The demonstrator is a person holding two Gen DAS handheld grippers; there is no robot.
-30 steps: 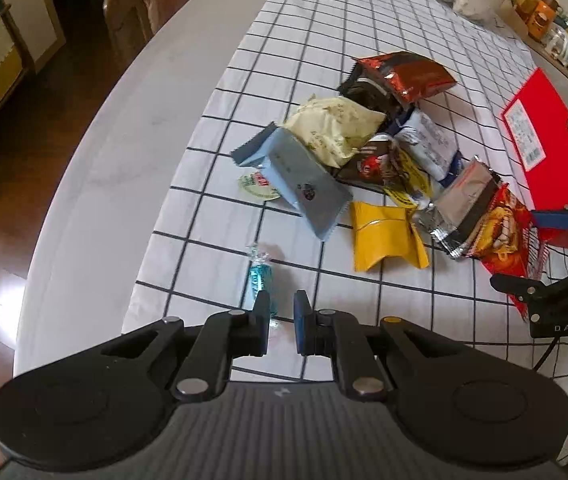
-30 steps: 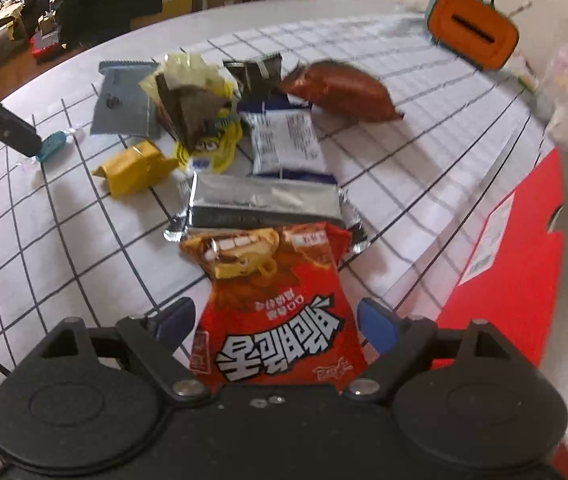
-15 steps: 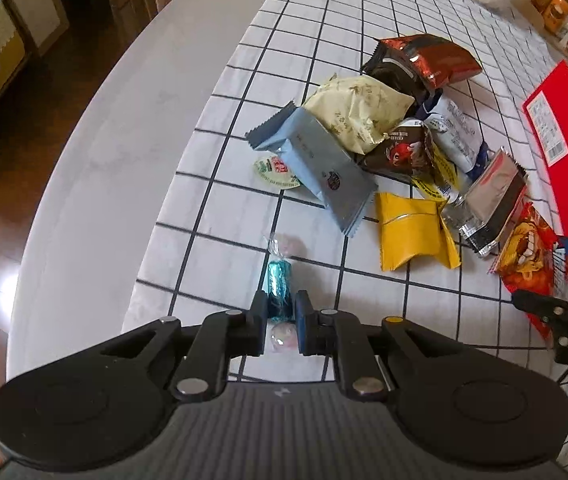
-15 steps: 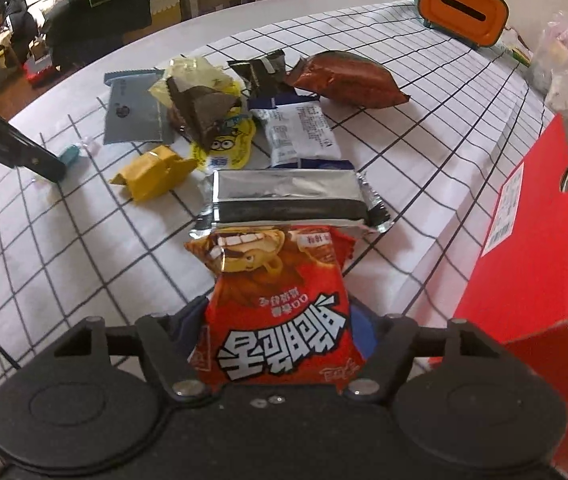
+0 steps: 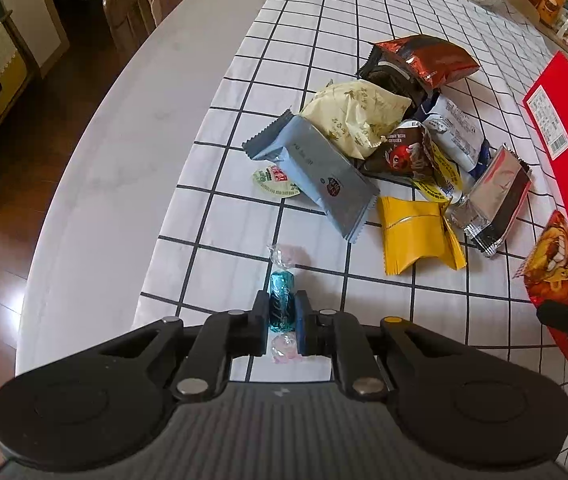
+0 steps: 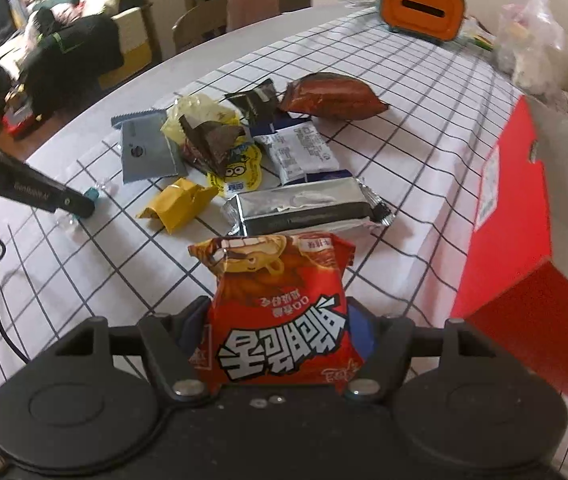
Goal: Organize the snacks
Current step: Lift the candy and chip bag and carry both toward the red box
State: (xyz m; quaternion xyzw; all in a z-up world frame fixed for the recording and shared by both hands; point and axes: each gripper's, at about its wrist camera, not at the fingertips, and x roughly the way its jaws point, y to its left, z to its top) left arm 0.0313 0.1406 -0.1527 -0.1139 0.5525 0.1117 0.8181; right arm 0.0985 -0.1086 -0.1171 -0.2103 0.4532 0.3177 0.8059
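My left gripper is shut on a small teal wrapped candy lying on the checked tablecloth, near its left edge. The candy's clear twisted ends stick out in front and behind. In the right wrist view this gripper shows as a dark arm at the left. My right gripper is shut on a red snack bag, pads pressing both its sides, with the bag raised off the cloth. The same bag shows at the right edge of the left wrist view.
A pile of snacks lies mid-table: a grey-blue packet, a yellow packet, a silver-black packet, a cream bag and a brown bag. A red box stands at the right. An orange holder sits far back.
My left gripper moved forward over the teal candy and shut on it. My right jaws closed onto the red bag, lifted it and rolled towards the red box.
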